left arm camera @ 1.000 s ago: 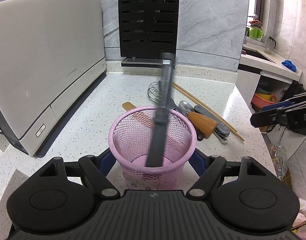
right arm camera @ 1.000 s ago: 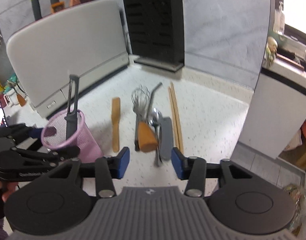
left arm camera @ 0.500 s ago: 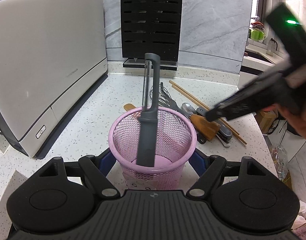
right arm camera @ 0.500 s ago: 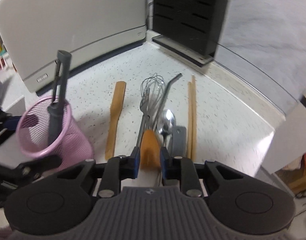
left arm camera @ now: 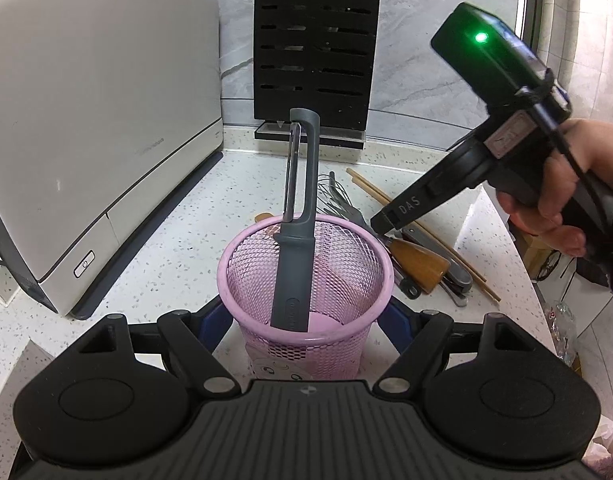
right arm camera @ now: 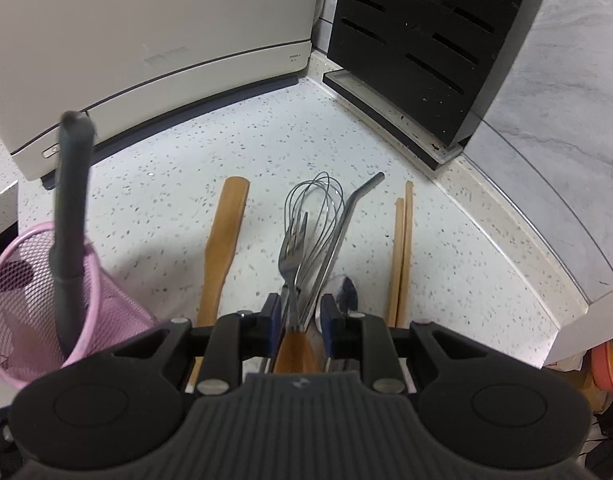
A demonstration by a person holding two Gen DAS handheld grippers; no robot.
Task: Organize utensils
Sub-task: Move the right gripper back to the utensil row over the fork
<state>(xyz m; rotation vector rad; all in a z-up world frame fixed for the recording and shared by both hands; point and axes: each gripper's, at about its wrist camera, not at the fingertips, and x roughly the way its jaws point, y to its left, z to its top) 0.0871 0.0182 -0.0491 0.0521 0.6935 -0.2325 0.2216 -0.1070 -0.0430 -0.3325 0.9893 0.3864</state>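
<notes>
Utensils lie in a row on the speckled tabletop (right arm camera: 154, 208): a wooden spatula (right arm camera: 222, 240), a whisk (right arm camera: 316, 216) with a wooden handle, a fork (right arm camera: 292, 248), a bent metal straw (right arm camera: 346, 220), a spoon (right arm camera: 344, 290) and chopsticks (right arm camera: 400, 248). The right tongs (right arm camera: 298, 320) are drawn close about the whisk's wooden handle, blue pads on either side of it; whether they press on it cannot be told. The left tongs (left arm camera: 304, 320) stand spread wide, pinching the pink mesh holder (left arm camera: 306, 280) by its sides. A grey peeler (left arm camera: 298, 220) stands upright inside the holder. A white appliance (left arm camera: 86, 120) and a black knife block (left arm camera: 316, 48) stand behind
</notes>
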